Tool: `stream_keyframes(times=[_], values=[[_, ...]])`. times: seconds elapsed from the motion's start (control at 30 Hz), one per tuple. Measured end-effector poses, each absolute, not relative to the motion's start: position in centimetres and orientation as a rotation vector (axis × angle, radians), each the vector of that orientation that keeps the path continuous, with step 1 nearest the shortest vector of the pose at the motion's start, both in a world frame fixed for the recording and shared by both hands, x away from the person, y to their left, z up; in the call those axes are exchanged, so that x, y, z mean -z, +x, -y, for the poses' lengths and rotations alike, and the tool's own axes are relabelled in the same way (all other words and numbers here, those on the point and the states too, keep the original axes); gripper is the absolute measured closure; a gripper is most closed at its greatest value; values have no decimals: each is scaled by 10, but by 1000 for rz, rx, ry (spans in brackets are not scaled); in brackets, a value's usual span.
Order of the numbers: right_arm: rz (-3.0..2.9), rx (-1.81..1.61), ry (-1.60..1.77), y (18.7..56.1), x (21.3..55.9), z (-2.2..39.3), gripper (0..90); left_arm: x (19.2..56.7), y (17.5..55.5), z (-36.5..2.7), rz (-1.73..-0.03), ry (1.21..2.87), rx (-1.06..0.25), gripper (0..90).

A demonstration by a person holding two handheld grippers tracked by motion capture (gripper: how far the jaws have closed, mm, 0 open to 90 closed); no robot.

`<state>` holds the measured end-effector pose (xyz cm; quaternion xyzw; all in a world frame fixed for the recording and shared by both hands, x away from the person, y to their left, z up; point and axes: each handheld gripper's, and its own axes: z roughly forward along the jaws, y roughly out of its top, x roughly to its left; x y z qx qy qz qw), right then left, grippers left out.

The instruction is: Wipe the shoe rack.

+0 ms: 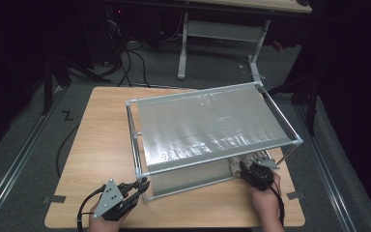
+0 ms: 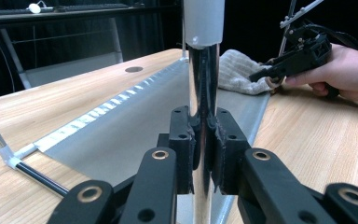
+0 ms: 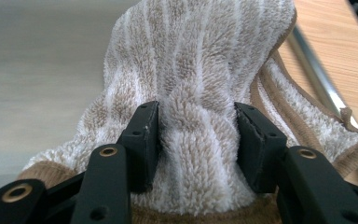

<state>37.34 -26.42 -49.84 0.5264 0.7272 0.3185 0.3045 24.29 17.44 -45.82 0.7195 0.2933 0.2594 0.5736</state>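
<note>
While a person works at a light wooden table (image 1: 101, 145), 2 hand-held black two-jaw grippers are busy around a metal-tube drying rack with a sloping silver-grey fabric sheet (image 1: 207, 128).

At the near left corner of the rack, the left gripper (image 1: 142, 185) clamps the shiny upright corner post (image 2: 204, 93) low down. Its own view shows both pads pressed flat against the chrome tube, jaws narrow, with a white plastic joint above them.

At the near right corner, the right gripper (image 1: 245, 169) reaches under the sheet's lower edge to a fluffy cream-and-tan striped towel (image 3: 200, 93). That towel lies bunched on the grey lower panel just inside the right post. In the right gripper's view, a thick fold of pile sits between the half-open jaws, and both pads touch and dent the fabric, so the grip looks closed on the towel, though loosely.

Judging by this, the step in hand is taking hold of the towel while the left gripper steadies the rack. Next, the grip likely needs firming, then the towel must be drawn out from under the sheet without snagging on the tube beside it.
</note>
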Motion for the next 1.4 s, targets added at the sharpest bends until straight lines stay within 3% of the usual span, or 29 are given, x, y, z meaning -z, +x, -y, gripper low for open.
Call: stream_keyframes(times=[0.77,1.4], values=[[-2153,-957,1230,352,500,168,520,458,243,-175,-684,1686,-604,803],[-2305,-1043,1011,313,502,56,517,458,244,-175,-681,1688,-598,804]])
